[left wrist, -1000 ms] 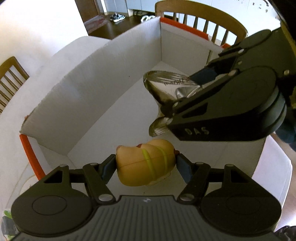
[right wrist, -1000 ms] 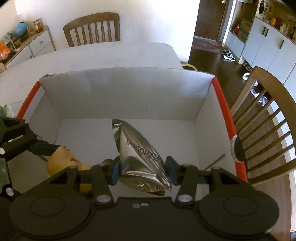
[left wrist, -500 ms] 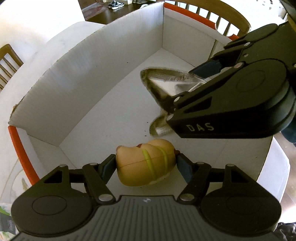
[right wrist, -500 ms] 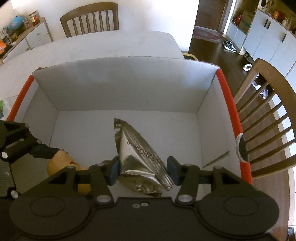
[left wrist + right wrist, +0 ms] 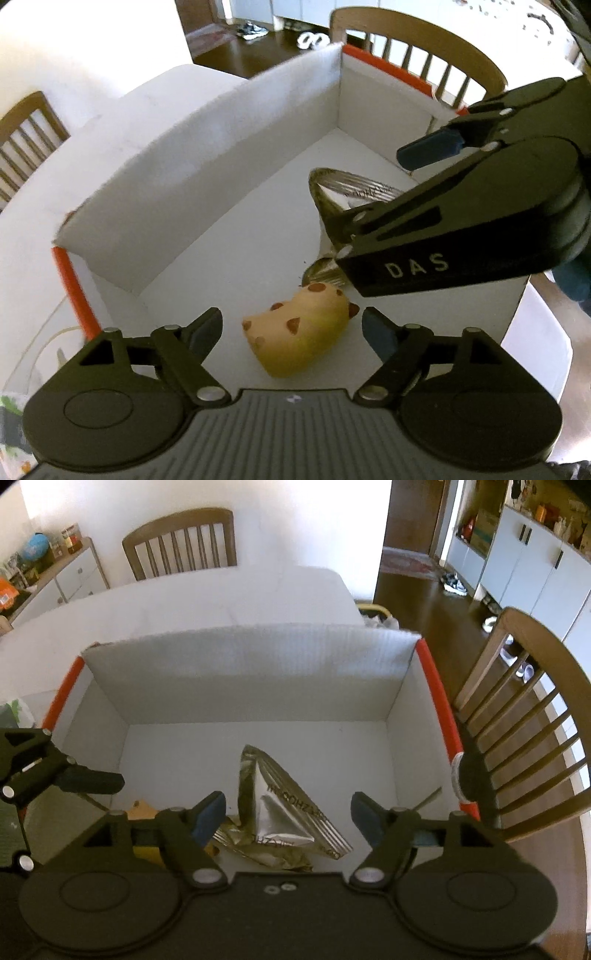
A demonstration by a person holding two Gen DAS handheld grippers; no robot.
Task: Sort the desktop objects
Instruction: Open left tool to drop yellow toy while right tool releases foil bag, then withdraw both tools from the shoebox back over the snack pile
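A tan toy hot dog bun [image 5: 301, 328] with brown spots lies on the floor of the white cardboard box [image 5: 199, 173]. My left gripper [image 5: 291, 330] hangs over it with its jaws opening, and neither pad touches the toy. A crumpled silver foil snack bag [image 5: 284, 808] lies on the box floor beside the toy. Above the bag my right gripper [image 5: 286, 818] has its jaws opening too, both pads clear of the foil. The right gripper's black body [image 5: 480, 221] covers part of the bag [image 5: 351, 192] in the left wrist view.
The box [image 5: 251, 672] has orange-taped edges and stands on a white table [image 5: 184, 609]. Wooden chairs [image 5: 524, 731] stand close to the box's right side and behind the table. A cabinet with small items lines the far left wall.
Both grippers have spread their jaws and let go. The toy hot dog has dropped and rolled over on the box floor. The foil bag has slumped down onto the floor.
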